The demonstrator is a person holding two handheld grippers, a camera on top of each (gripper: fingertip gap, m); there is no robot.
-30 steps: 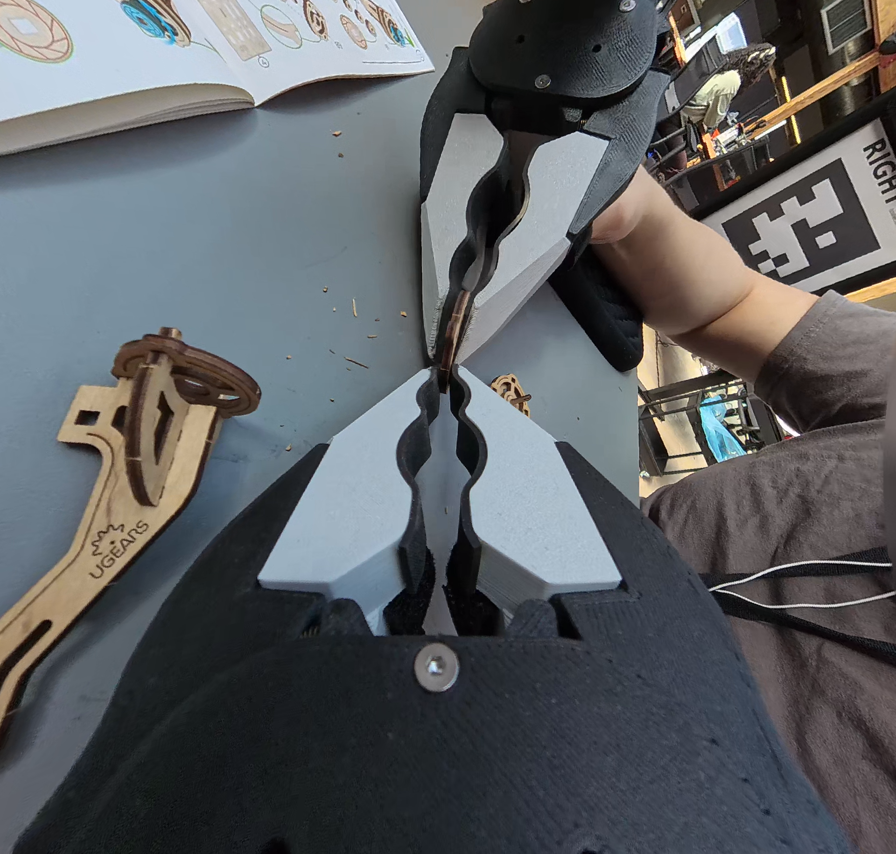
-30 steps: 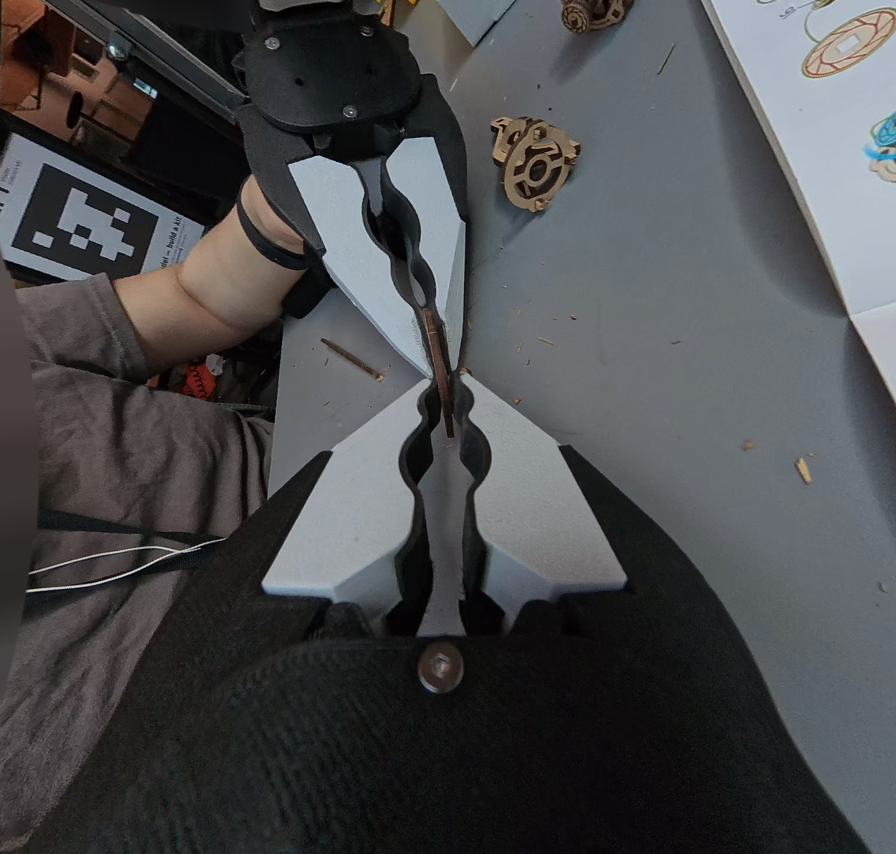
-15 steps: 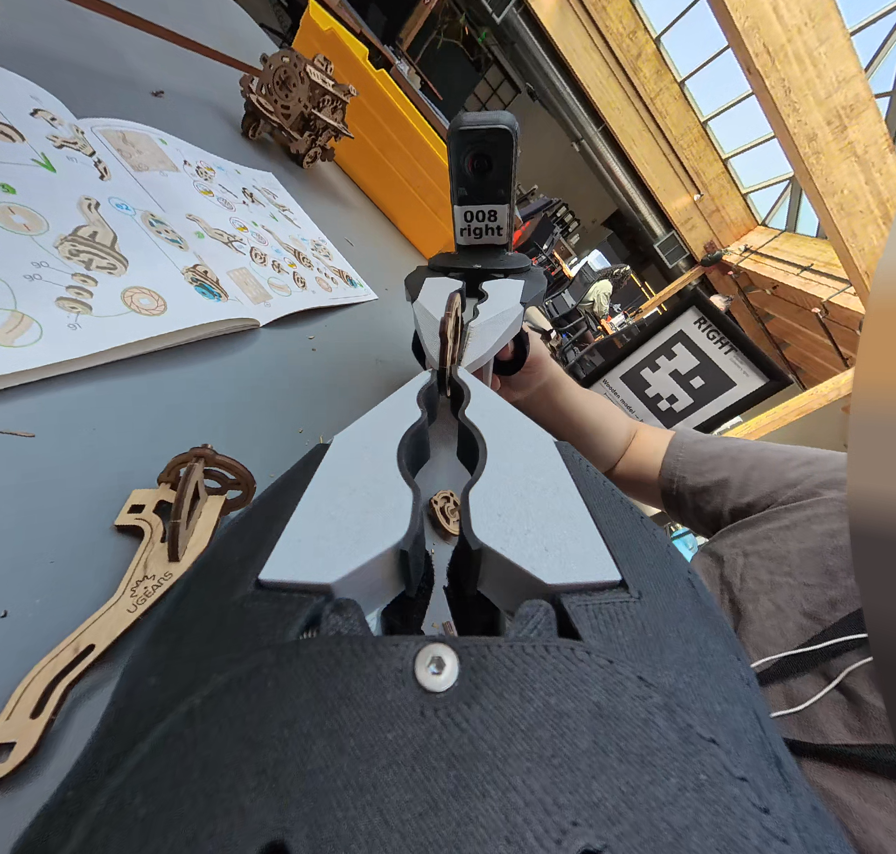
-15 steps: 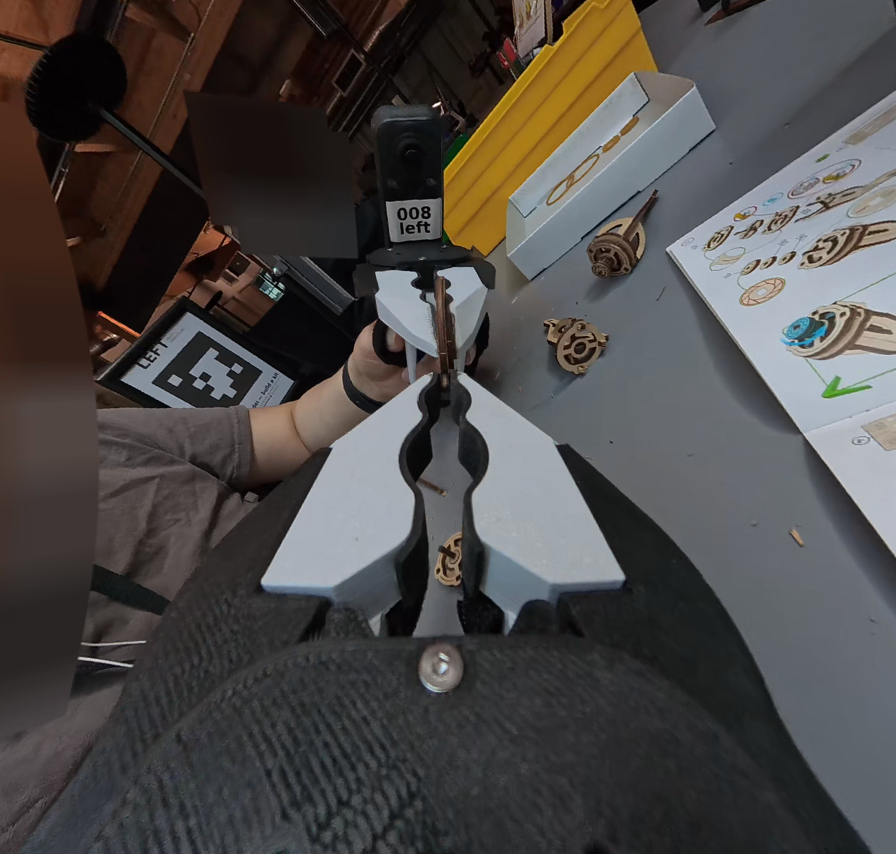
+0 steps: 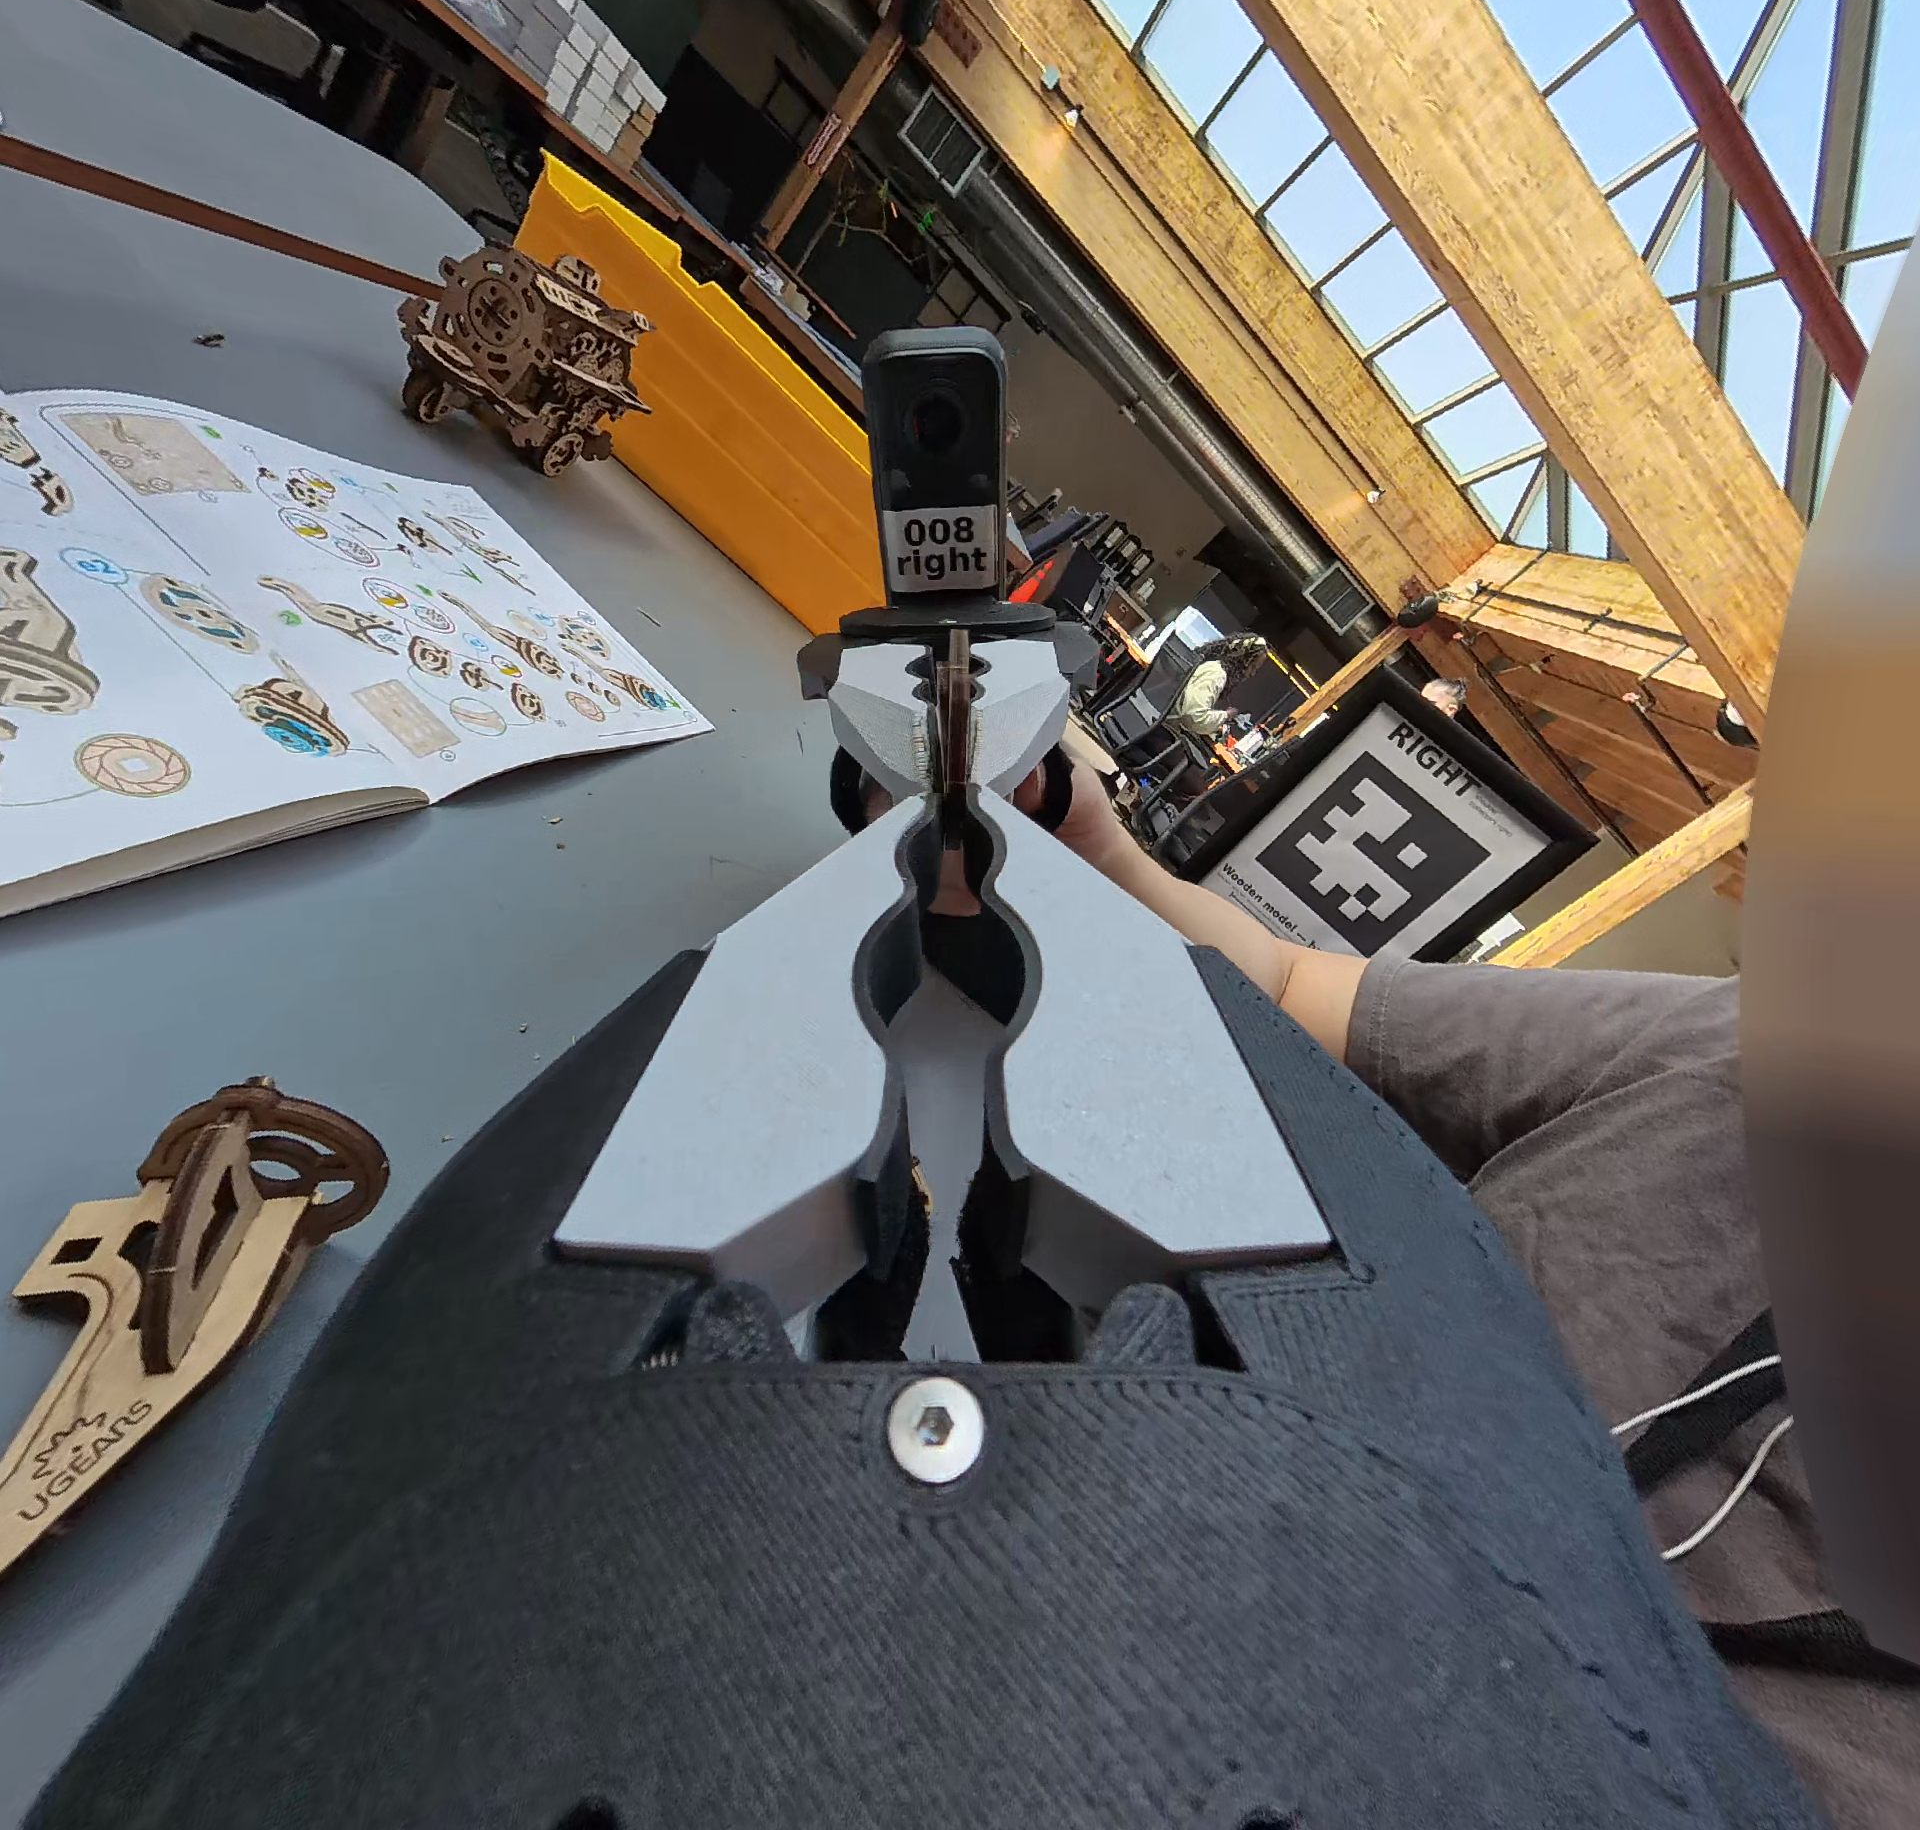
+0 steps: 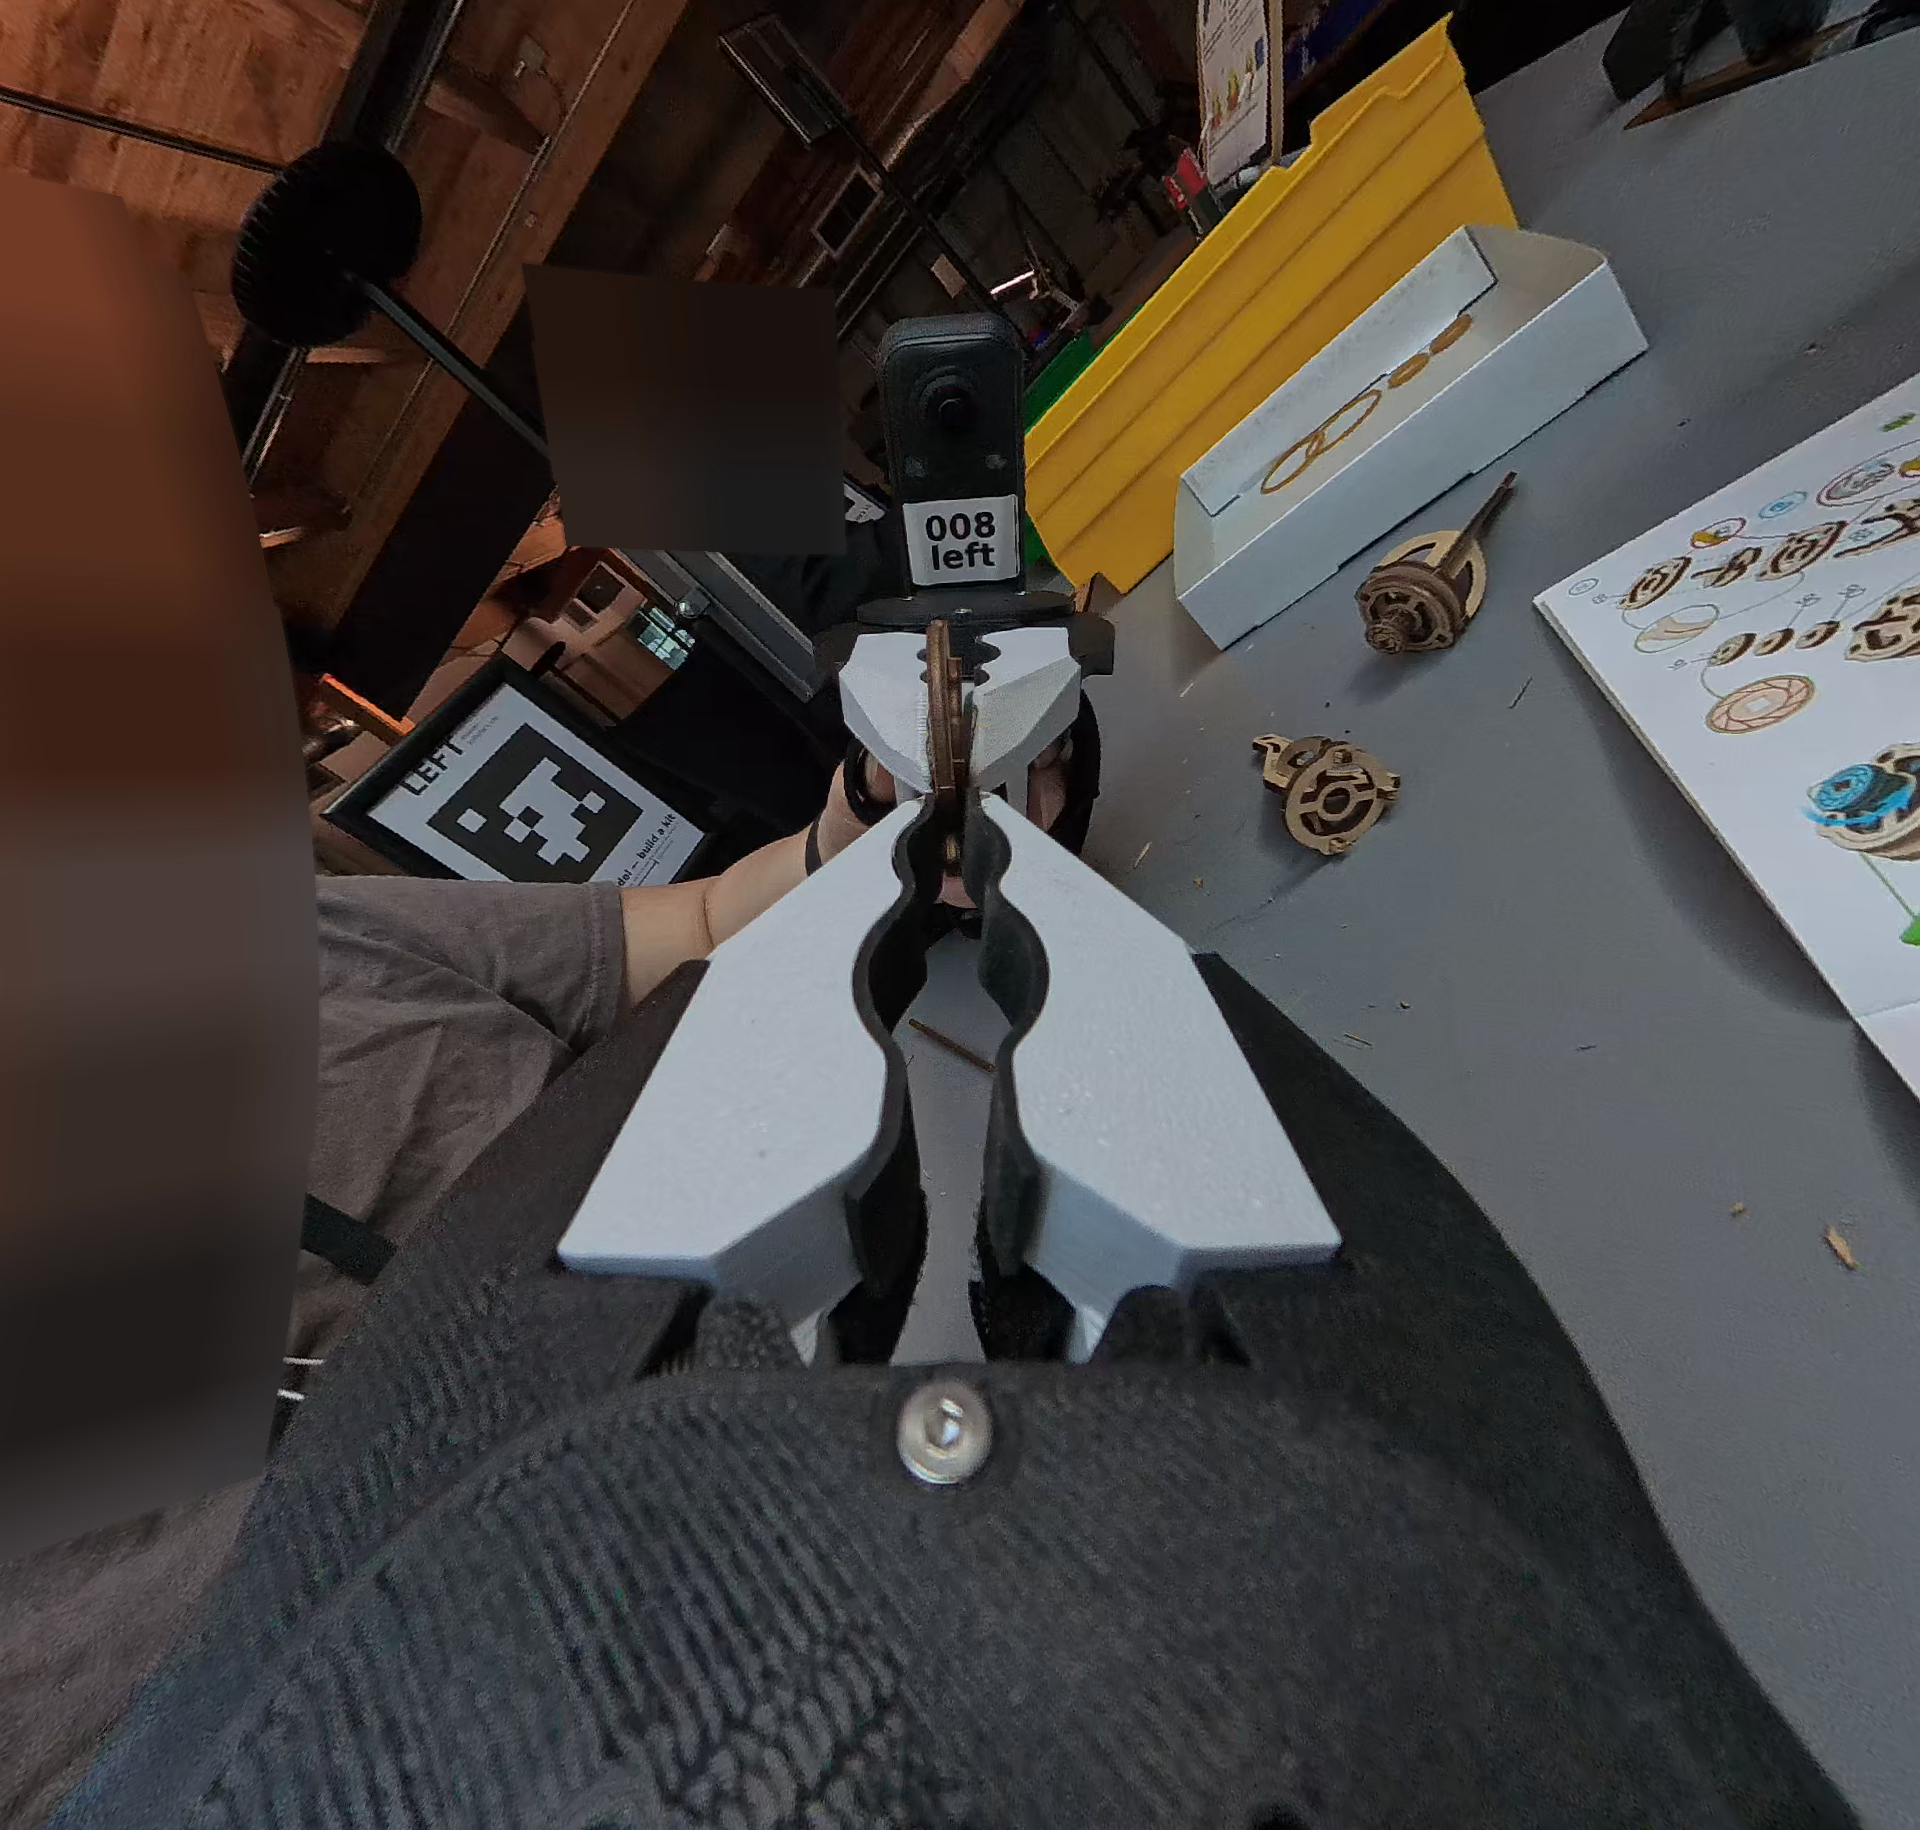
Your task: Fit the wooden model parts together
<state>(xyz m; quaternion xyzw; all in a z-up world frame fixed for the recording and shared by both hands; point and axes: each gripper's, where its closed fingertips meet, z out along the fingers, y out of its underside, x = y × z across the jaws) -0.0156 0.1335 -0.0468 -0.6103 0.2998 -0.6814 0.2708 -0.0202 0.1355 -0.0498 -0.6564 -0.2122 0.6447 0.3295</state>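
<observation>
My left gripper (image 5: pixel 948 816) and right gripper (image 6: pixel 948 816) face each other tip to tip above the grey table (image 5: pixel 468 949). A thin brown round wooden part (image 5: pixel 951 720) sits edge-on between them. Both grippers are shut on it, each on one end. In the right wrist view the same part (image 6: pixel 943 710) shows against the left gripper (image 6: pixel 948 783). In the left wrist view the right gripper (image 5: pixel 948 778) is straight ahead. How much of the part lies inside each pair of fingers is hidden.
A wooden lever with a gear (image 5: pixel 187 1261) lies at my left. An open instruction booklet (image 5: pixel 260 637), an assembled wooden model (image 5: pixel 520 367) and a yellow bin (image 5: pixel 727 430) are behind. The right wrist view shows a white box (image 6: pixel 1403 450), a spindle assembly (image 6: pixel 1423 585), a round subassembly (image 6: pixel 1325 793) and a stick (image 6: pixel 951 1042). Less than 4 cm separates the two grippers' tips.
Both grippers have swung up from pointing down at the table to nearly level, still tip to tip on the wooden part. The part now shows edge-on.
</observation>
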